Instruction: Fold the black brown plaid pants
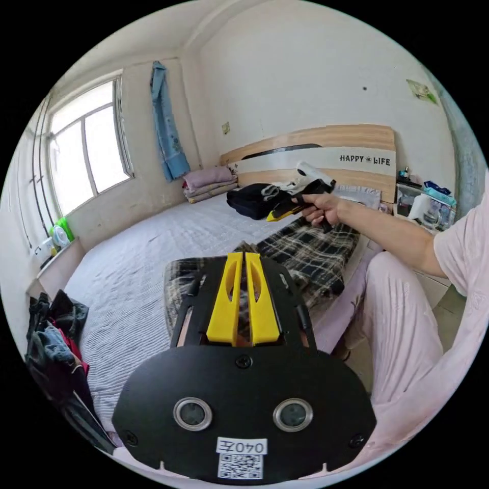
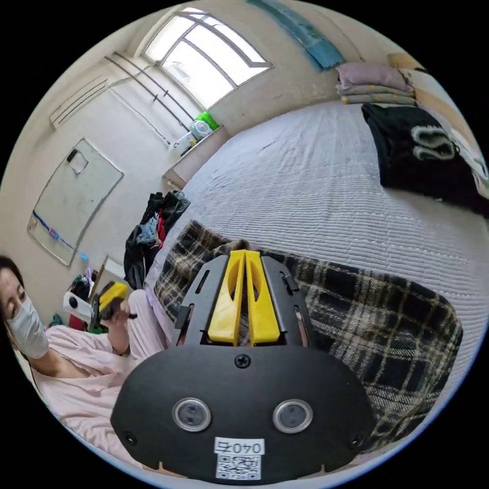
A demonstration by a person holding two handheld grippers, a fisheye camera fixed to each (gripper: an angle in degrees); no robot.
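Black-brown plaid woven pants (image 2: 377, 326), folded into a soft block, lie at the ribbed grey bedspread (image 2: 316, 188) edge. Left gripper (image 1: 243, 260) and right gripper (image 2: 244, 257): yellow jaws closed together, empty, above the pants. Both housings hide the fabric beneath.

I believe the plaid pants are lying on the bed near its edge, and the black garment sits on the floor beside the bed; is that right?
Not quite. The plaid pants do lie on the bed near its edge, but the black garment is not on the floor: it sits on the bed too, up toward the headboard, next to the folded purple bedding. The right gripper view shows this plainly.
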